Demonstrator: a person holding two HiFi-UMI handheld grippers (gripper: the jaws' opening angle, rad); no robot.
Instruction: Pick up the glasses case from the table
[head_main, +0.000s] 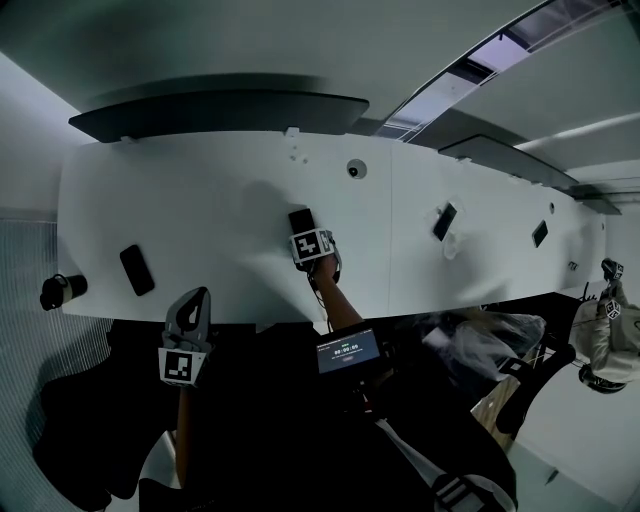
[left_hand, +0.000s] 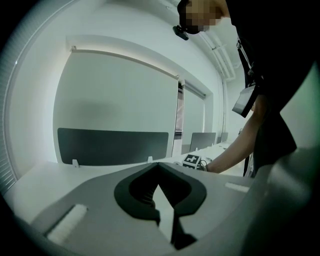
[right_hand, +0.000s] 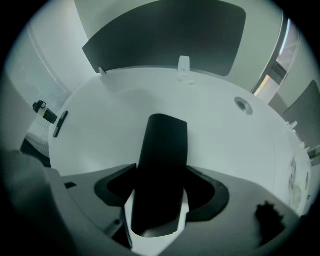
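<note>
The jaws of the right gripper (right_hand: 161, 172) are spread wide and set on either side of the glasses case (right_hand: 162, 135), whose near end lies between them. No squeeze on it can be seen, so the case is judged to be straddled and not yet gripped. The gripper is pointed steeply down, which is judged to suit a grasp across the case's narrow width. The case is laid flat on the table (head_main: 200, 200), lengthwise toward the far edge and about midway between the near and far edges. The left gripper (left_hand: 159, 165) is held with its jaws closed together on nothing, just off the near edge and well apart from the case, presumably parked out of the way.

Nothing is found touching the case. A flat dark slab (head_main: 137, 270) is seen near the near edge toward the left end. A small dark object (head_main: 62, 290) at the left end itself cannot be identified. A round grommet (head_main: 356, 169) is set toward the far edge, and a dark divider panel (head_main: 220, 112) is fixed along that edge. All are well apart from the case, so a straight lift is judged unobstructed.
</note>
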